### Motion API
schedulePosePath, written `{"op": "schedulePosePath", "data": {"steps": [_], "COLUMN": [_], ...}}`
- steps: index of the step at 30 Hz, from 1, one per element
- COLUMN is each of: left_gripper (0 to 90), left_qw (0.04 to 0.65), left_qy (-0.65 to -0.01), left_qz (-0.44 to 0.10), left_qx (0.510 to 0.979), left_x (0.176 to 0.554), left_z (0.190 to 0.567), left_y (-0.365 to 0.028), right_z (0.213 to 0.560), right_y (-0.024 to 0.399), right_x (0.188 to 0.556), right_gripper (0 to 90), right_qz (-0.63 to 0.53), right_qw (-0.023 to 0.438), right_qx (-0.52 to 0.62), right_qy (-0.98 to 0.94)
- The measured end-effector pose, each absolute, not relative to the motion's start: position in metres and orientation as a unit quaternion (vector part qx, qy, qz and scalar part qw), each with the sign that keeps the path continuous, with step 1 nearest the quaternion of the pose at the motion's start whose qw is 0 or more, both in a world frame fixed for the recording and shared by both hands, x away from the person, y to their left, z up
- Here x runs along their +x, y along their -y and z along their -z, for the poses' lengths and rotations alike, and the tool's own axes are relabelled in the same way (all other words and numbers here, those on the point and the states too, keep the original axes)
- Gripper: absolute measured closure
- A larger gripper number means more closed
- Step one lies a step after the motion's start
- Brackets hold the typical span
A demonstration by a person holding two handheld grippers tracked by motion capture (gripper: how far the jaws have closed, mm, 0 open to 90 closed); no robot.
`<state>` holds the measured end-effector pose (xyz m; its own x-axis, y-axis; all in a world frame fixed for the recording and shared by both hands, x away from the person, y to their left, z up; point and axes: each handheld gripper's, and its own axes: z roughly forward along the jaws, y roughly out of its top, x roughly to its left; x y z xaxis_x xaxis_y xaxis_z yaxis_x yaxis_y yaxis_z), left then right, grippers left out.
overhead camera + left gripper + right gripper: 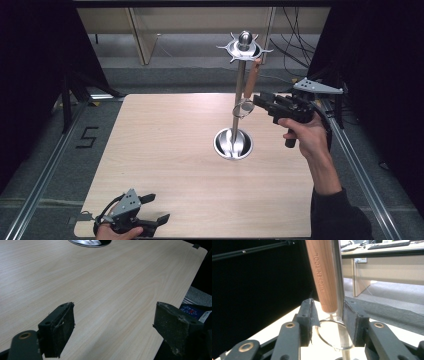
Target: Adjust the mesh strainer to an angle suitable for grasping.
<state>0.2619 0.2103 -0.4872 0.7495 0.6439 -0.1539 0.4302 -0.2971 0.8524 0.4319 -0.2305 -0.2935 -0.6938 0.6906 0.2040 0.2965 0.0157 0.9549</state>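
A steel utensil stand (240, 90) rises from a round base (233, 143) right of the table's middle, with a ring of hooks (245, 47) at its top. A wooden-handled kitchen tool (252, 77) hangs from a hook, its wire loop (243, 107) at the bottom. My right gripper (257, 100) is level with the handle's lower end. In the right gripper view the handle (324, 277) and wire loop (329, 337) sit between the jaws of the right gripper (330, 317), with slim gaps at the pads. My left gripper (157, 208) rests open at the front left corner, nothing between its pads (60, 332).
The light wooden table (165, 150) is bordered by metal rails (45, 175) on both sides. Dark curtains hang left and right. Cables (295, 35) and wooden furniture (145, 35) stand behind the table. The stand's base (90, 242) shows at the top edge of the left gripper view.
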Motion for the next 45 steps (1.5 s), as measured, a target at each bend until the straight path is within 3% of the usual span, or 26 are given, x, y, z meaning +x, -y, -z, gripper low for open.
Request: {"op": "schedulePosePath", "data": {"steps": [13, 22, 45], "left_gripper": [16.3, 16.3, 16.3], "left_qw": [0.486, 0.488, 0.484], "left_qy": [-0.33, -0.329, -0.332], "left_qz": [-0.114, -0.118, -0.115], "left_qx": [0.801, 0.8, 0.801], "left_x": [0.263, 0.263, 0.263], "left_z": [0.487, 0.487, 0.486], "left_y": [-0.211, -0.211, -0.211], "right_z": [0.298, 0.305, 0.331], "right_y": [0.238, 0.242, 0.239], "right_x": [0.418, 0.407, 0.401], "right_gripper": [55.3, 51.9, 45.0], "right_qz": [-0.61, -0.615, -0.594], "right_qw": [0.165, 0.194, 0.176], "right_qx": [0.369, 0.361, 0.361], "right_qy": [-0.682, -0.674, -0.698]}}
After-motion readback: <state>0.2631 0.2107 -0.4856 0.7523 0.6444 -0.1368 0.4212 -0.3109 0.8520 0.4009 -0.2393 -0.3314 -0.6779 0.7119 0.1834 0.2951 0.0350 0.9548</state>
